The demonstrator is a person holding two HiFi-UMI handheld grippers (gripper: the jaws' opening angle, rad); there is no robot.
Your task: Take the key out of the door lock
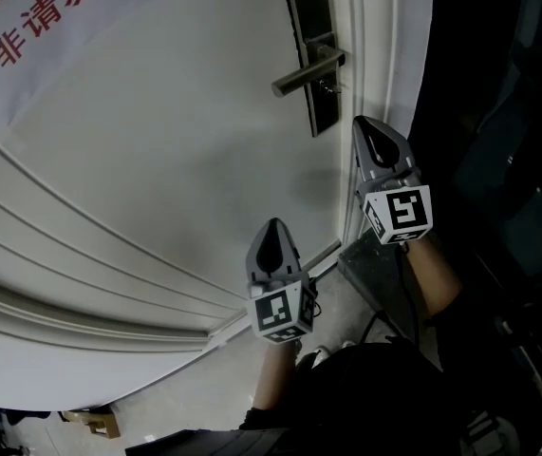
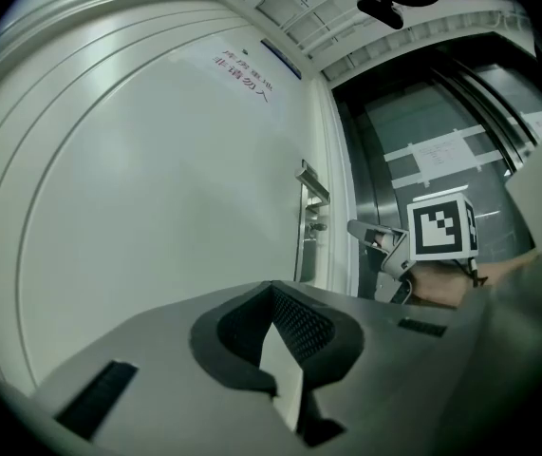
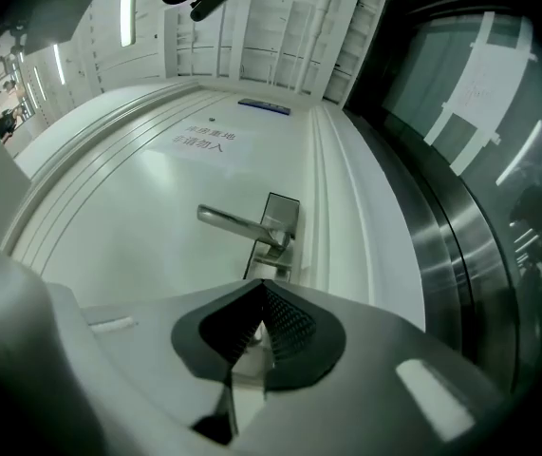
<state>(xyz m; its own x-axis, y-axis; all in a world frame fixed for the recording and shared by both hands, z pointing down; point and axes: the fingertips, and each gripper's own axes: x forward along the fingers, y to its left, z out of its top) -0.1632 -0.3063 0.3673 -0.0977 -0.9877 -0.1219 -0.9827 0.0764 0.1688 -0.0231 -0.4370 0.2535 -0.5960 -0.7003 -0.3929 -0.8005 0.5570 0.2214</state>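
White door (image 1: 157, 160) fills view; dark glazed panel at right.
- Right gripper (image 1: 364, 129): jaws together, nothing between them; aimed at lock plate (image 1: 313, 55).
- Left gripper (image 1: 272, 231): jaws together, empty; lower, farther from lock.
- Key (image 1: 327, 88): seated in lock plate just under lever handle (image 1: 307, 72); far and slightly left of right gripper tip, not touching.
- Key axis: judged to project out of door face.
- Right gripper nearer; jaws must open before grip.

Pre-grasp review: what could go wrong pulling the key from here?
1. The right gripper is shut and short of the key; arriving shut, it may just push the key.
2. The lever handle sits right above the key, so the jaws could knock it.
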